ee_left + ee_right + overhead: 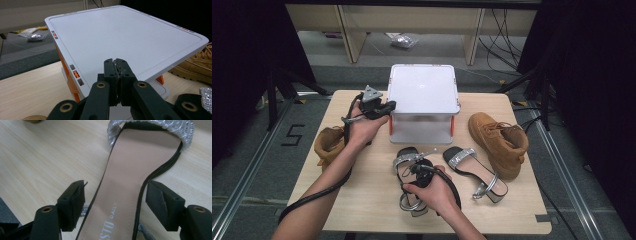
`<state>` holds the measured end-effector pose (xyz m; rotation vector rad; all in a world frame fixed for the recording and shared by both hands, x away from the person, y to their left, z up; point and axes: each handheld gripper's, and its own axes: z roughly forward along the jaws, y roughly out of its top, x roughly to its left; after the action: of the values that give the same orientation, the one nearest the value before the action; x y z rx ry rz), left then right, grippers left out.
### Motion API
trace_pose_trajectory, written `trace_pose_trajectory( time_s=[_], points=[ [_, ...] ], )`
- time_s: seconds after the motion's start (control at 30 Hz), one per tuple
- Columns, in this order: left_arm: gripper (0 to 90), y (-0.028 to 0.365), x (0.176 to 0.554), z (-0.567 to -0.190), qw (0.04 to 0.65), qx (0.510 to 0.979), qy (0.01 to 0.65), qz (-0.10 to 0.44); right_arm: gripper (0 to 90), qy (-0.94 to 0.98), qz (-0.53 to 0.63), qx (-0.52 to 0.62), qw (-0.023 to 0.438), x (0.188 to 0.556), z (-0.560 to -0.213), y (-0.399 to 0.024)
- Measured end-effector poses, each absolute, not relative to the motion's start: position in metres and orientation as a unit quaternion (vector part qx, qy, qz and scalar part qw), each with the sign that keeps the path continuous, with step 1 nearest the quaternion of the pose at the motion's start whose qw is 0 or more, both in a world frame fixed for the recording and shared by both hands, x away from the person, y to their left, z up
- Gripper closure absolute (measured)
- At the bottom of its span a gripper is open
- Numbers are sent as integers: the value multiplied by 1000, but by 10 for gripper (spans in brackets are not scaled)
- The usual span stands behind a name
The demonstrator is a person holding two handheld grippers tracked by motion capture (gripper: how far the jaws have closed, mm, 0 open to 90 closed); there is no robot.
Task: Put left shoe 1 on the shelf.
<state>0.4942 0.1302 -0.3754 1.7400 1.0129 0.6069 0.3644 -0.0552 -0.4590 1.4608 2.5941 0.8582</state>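
High view: left gripper (pixel 384 106) at white box (pixel 424 90) lid edge; right gripper (pixel 426 159) over near sandal (pixel 411 172) at table (pixel 362 200) centre.
Left gripper view: jaws shut, nothing betw. them, above lid.
Right gripper view: jaws wide, straddling insole, pads not touching. Judged step: pre-grasp; next needs closing on sole edges. Insole print partly legible: "…STO DAILY".

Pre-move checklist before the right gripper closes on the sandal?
1. Right gripper jaws open: ok.
2. Left sandal sole between the jaws: ok.
3. Pads clear of the sole edges: ok, gaps on both sides.
4. Left gripper shut, empty, over the white box lid, away from the sandal: ok.
5. Other sandal clear of the grasp: ok.
6. Box lid latched: cannot tell.
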Motion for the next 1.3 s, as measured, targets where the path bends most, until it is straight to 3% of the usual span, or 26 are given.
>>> trace_pose_trajectory(
  time_s=[0.7, 1.03, 1.3],
  points=[
    [849, 124, 502, -382, 488, 721, 427, 244, 304, 842, 201, 500, 3, 376, -476, -38],
    [870, 124, 503, -381, 485, 724, 426, 242, 427, 881, 155, 446, 24, 382, -466, -55],
    [870, 125, 503, -381, 486, 725, 425, 239, 368, 895, 151, 419, 20, 382, -458, -61]
  ],
)
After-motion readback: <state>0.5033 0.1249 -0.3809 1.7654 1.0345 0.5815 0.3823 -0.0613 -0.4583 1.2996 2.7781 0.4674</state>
